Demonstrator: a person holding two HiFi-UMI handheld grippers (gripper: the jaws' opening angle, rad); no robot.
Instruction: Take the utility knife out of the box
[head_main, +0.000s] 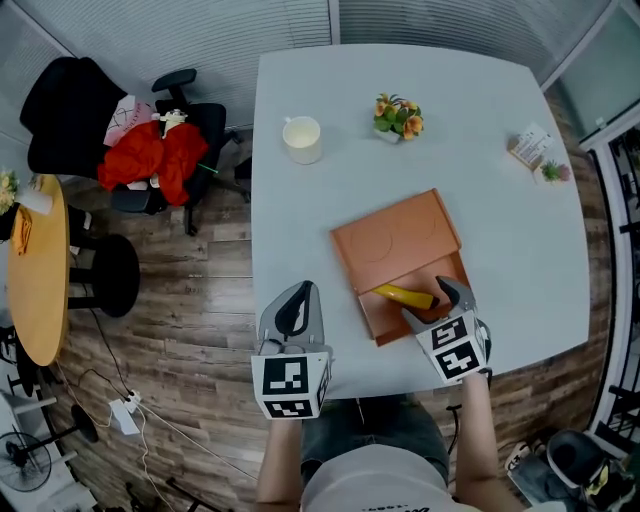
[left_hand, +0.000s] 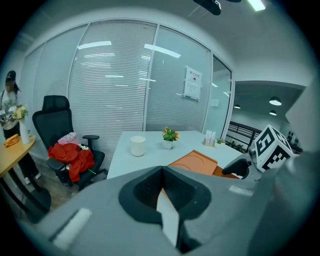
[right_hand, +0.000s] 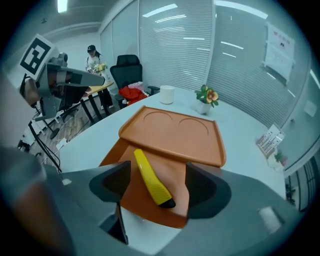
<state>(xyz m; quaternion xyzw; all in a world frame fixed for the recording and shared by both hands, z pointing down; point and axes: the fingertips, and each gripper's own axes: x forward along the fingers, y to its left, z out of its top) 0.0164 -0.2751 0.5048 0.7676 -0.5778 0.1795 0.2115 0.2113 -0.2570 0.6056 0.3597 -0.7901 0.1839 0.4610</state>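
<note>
Right tool (right_hand: 159, 186) hangs over the open orange box (right_hand: 131, 192) with its jaws spread wide, gripping nothing. The yellow utility knife (right_hand: 148, 177) lies on the box floor between them, dark end nearest the camera. In the head view that end is covered by the tool, and whether a jaw touches the knife cannot be told. Left tool (head_main: 297, 300) is closed and empty at the near edge of the counter (head_main: 300, 220). Its own view shows only part of the box past its body, with the knife hidden.
</note>
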